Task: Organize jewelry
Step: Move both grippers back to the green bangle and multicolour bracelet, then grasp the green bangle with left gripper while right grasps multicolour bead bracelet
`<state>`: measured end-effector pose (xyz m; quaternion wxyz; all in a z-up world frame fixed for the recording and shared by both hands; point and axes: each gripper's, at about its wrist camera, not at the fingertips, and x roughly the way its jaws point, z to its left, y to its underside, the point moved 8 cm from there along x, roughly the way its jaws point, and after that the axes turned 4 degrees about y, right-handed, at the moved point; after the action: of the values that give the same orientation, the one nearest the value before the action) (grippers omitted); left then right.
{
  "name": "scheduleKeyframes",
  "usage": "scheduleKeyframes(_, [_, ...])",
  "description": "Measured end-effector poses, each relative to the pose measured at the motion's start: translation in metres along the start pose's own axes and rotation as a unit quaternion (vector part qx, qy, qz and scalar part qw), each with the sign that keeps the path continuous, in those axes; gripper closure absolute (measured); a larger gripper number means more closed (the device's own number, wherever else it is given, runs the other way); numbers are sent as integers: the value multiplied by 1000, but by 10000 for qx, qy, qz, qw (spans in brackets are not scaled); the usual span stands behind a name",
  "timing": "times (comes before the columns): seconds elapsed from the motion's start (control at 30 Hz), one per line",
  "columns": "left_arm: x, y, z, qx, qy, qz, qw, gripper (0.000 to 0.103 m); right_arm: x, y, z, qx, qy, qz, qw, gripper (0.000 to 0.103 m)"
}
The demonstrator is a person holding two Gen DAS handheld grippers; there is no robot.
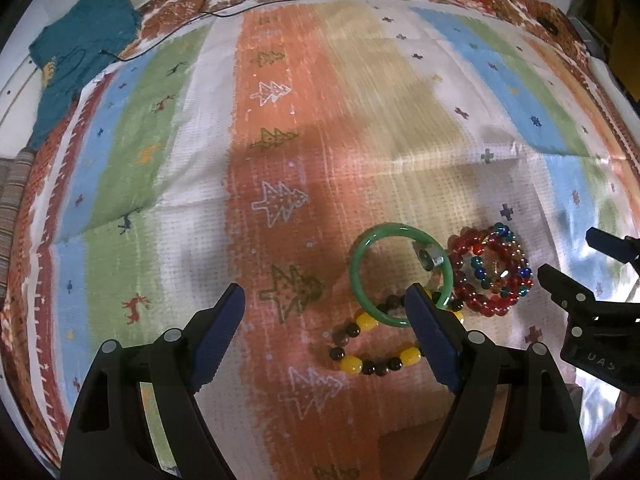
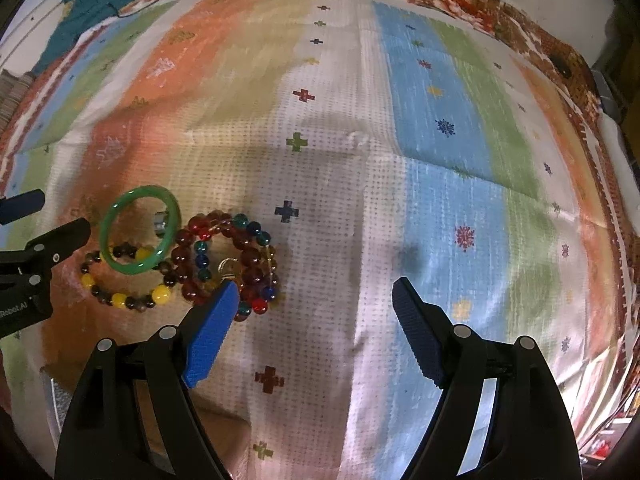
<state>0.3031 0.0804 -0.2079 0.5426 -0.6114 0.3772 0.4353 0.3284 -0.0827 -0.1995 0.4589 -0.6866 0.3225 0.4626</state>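
Observation:
A green bangle lies on the striped cloth, partly over a bracelet of yellow and dark beads. A silver ring rests at the bangle's right rim. A pile of red and multicoloured bead bracelets lies just right of it. My left gripper is open and empty, its right finger over the bangle's lower edge. In the right wrist view the bangle, yellow bead bracelet and red beads sit at left. My right gripper is open and empty, its left finger by the red beads.
A teal cloth lies at the far left corner, with thin cables along the far edge. A brown patterned border runs along the cloth's far side. The right gripper's body shows at right in the left wrist view.

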Motion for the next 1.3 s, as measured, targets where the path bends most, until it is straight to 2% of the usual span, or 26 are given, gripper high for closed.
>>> scheduleKeyframes(0.17, [11,-2,1,17,-46,80,10000,22,12,-1,-5,14,147,97,9998,24])
scheduleKeyframes(0.47, [28,-8,5,39,-77,159,9998,22,30,0,-2,-60,167,236,9996,24])
scheduleKeyframes(0.83, [53,-7,6,170,-121,304,9993,33,42,0,0,-210,235,257,9992,25])
scheduleKeyframes(0.87, [54,-7,6,173,-113,290,9994,36,43,0,0,-203,143,270,9993,33])
scheduleKeyframes(0.97, [52,-8,4,188,-47,288,9994,56,40,-1,2,-220,4,254,9994,46])
scheduleKeyframes(1.0, [52,-9,3,209,-41,288,9994,67,39,-1,3,-284,54,221,9993,57])
scheduleKeyframes(1.03, [51,-8,1,236,-32,305,9993,78,37,-1,5,-318,-44,194,9993,65])
scheduleKeyframes(1.07, [51,-7,0,251,-38,320,9992,84,35,-1,8,-334,-94,174,9992,73])
scheduleKeyframes(1.1, [50,-6,0,258,-51,344,9991,95,34,-1,9,-370,-79,159,9992,80])
scheduleKeyframes(1.23, [41,-6,5,99,-165,317,9993,95,31,0,12,-416,-126,102,9990,90])
scheduleKeyframes(1.3, [34,-6,5,67,-101,275,9995,95,30,3,14,-409,-161,80,9990,92])
